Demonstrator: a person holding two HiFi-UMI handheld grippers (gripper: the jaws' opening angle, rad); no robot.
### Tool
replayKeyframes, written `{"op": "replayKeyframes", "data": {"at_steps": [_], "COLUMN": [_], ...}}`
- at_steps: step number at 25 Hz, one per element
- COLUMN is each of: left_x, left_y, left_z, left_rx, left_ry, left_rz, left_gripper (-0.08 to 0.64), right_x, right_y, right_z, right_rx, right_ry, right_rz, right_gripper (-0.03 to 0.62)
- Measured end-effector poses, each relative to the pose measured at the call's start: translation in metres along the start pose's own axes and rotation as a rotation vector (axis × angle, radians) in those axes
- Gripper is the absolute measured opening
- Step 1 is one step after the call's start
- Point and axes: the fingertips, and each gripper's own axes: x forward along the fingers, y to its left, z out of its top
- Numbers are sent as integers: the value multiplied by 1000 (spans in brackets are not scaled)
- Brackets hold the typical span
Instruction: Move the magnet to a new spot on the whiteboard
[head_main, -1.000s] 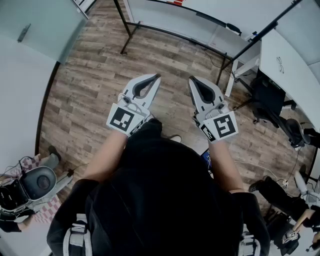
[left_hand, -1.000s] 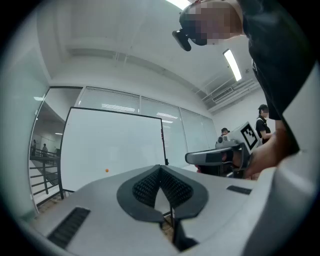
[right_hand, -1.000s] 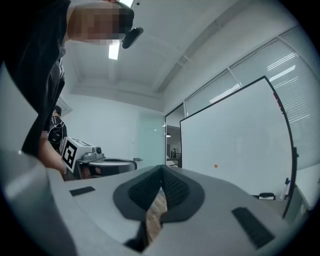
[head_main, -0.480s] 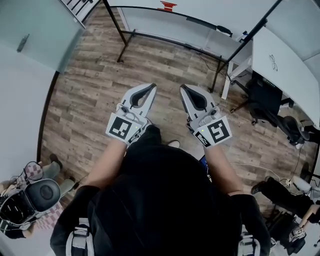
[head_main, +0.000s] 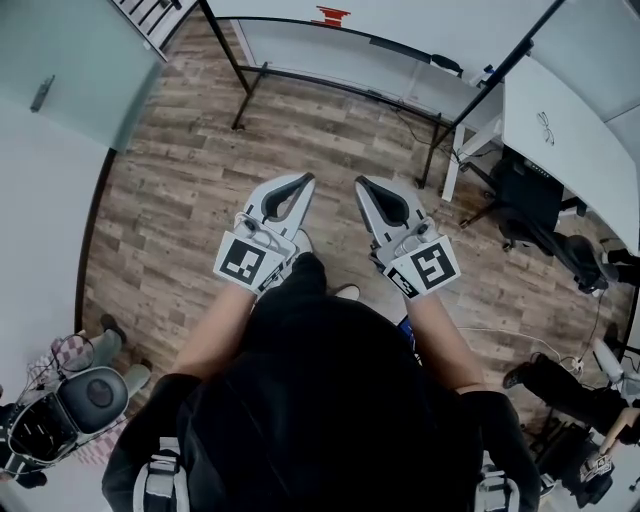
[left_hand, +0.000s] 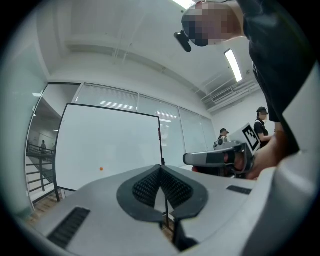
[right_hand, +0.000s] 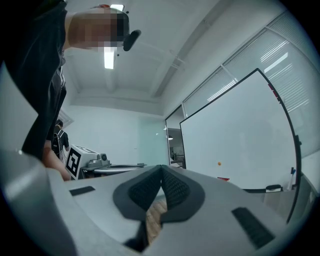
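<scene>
The whiteboard (left_hand: 107, 150) stands on a black-legged frame ahead of me, well beyond both grippers, and shows at the top of the head view (head_main: 300, 45). A small orange magnet (left_hand: 101, 169) sticks to its lower part; it is also in the right gripper view (right_hand: 219, 163). My left gripper (head_main: 309, 178) and right gripper (head_main: 359, 183) are held side by side over the wooden floor, pointing at the board. Both are shut with nothing between the jaws, as the left gripper view (left_hand: 161, 168) and the right gripper view (right_hand: 161, 167) confirm.
A red item (head_main: 333, 14) and a black eraser (right_hand: 272, 188) lie on the board's tray. A white desk (head_main: 570, 130) and a black chair (head_main: 535, 200) stand at the right. A seated person (head_main: 70, 390) is at lower left, and a glass wall (head_main: 70, 50) at upper left.
The whiteboard and its stand have slid lower into the head view. The two grippers have drawn closer together, still shut and empty.
</scene>
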Motion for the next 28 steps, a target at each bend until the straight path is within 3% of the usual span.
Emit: {"op": "replayKeyframes", "data": {"at_steps": [28], "left_x": [72], "left_y": [208], "left_z": [-16], "left_rx": [-32], "left_ry": [20], "left_rz": [-10], "left_gripper": [2], "right_x": [202], "right_y": [-86], "right_z": [-21], "right_rx": [17], "right_ry": [79], "right_rz": [-8], "right_gripper": [2]}}
